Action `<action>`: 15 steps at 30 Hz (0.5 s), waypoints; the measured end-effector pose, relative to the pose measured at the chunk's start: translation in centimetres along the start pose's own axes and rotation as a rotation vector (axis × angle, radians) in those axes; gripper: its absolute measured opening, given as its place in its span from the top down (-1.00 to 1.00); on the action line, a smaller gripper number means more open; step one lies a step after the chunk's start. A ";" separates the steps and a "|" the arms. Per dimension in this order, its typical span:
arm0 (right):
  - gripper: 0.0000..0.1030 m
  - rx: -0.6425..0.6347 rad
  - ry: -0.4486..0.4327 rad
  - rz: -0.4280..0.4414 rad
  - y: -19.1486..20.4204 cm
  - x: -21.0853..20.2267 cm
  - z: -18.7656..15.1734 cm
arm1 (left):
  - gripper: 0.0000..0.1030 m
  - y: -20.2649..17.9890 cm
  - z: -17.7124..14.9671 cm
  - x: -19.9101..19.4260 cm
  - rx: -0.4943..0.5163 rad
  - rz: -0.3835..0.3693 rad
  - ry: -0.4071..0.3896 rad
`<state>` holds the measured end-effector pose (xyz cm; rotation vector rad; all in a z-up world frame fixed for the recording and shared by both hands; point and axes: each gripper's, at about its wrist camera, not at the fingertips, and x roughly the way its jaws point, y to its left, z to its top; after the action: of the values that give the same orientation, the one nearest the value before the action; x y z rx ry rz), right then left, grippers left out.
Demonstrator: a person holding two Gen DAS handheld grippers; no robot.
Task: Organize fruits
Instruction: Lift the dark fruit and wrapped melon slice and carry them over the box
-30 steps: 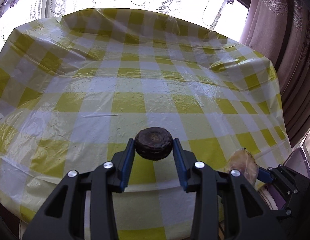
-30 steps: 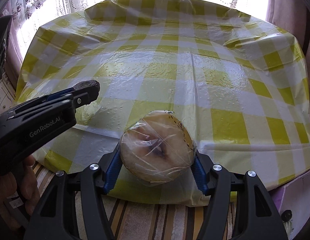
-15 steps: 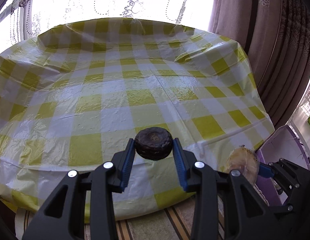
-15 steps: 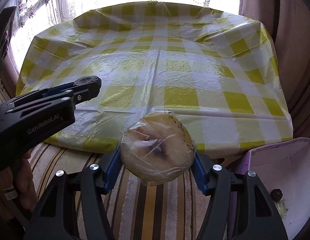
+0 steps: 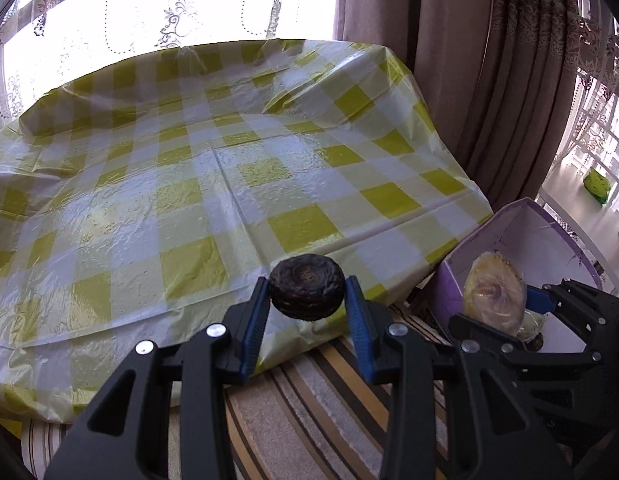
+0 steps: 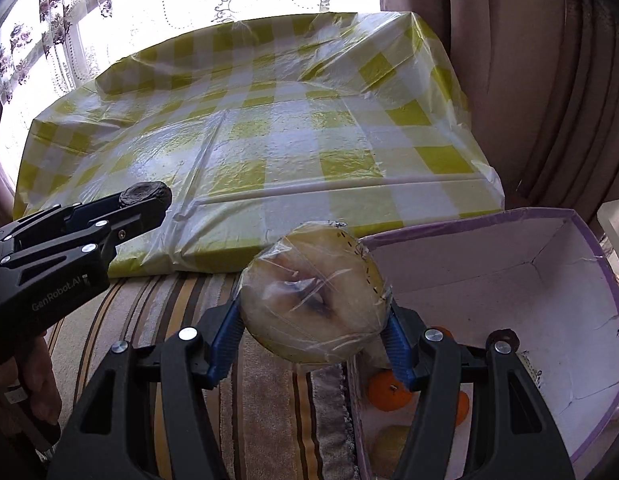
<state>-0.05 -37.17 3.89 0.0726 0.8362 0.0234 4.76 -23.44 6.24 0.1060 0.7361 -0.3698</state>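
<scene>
Two grippers were in view, the left gripper (image 5: 307, 295) with one dark wrinkled fruit (image 5: 306, 293) and the right gripper (image 6: 314, 320) with one plastic-wrapped pale fruit (image 6: 314, 298). One purple box (image 6: 541, 248) showed two oranges (image 6: 388, 391) inside; other fruit there was too hidden to count. There was one checked table (image 6: 269, 136).

Yellow-white checked tablecloth (image 5: 213, 184) — striped brown rug (image 6: 269, 420)

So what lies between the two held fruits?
Only striped rug, seen in the right wrist view, between the dark fruit and the wrapped fruit.
</scene>
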 end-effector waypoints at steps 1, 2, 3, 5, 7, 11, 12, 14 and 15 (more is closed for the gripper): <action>-0.18 0.010 0.002 -0.006 -0.6 -0.1 -0.2 | 0.25 -0.7 -0.1 0.1 0.013 -0.009 0.003; -0.18 0.021 0.004 -0.011 -1.2 -0.1 -0.5 | 0.25 -1.3 -0.1 0.2 0.024 -0.020 0.006; -0.18 0.031 0.005 -0.016 -1.7 -0.2 -0.7 | 0.25 -1.9 -0.2 0.3 0.035 -0.031 0.009; -0.18 0.051 0.007 -0.032 -2.8 -0.3 -1.1 | 0.25 -3.1 -0.3 0.4 0.060 -0.046 0.011; -0.18 0.067 0.009 -0.049 -3.9 -0.4 -1.4 | 0.25 -4.1 -0.4 0.6 0.081 -0.061 0.016; -0.18 0.100 0.016 -0.087 -6.2 -0.6 -2.0 | 0.25 -6.0 -0.5 1.2 0.121 -0.086 0.025; -0.18 0.107 0.017 -0.098 -6.7 -0.6 -2.2 | 0.25 -6.6 -0.6 1.3 0.135 -0.091 0.027; -0.18 0.119 0.024 -0.123 -7.6 -0.6 -2.6 | 0.25 -7.6 -0.8 1.6 0.161 -0.104 0.028; -0.18 0.127 0.027 -0.134 -8.1 -0.7 -2.9 | 0.25 -8.2 -0.8 1.8 0.175 -0.110 0.029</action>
<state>-2.70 -45.12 1.84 0.1353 0.8677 -0.1555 2.48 -31.36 4.67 0.2365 0.7394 -0.5385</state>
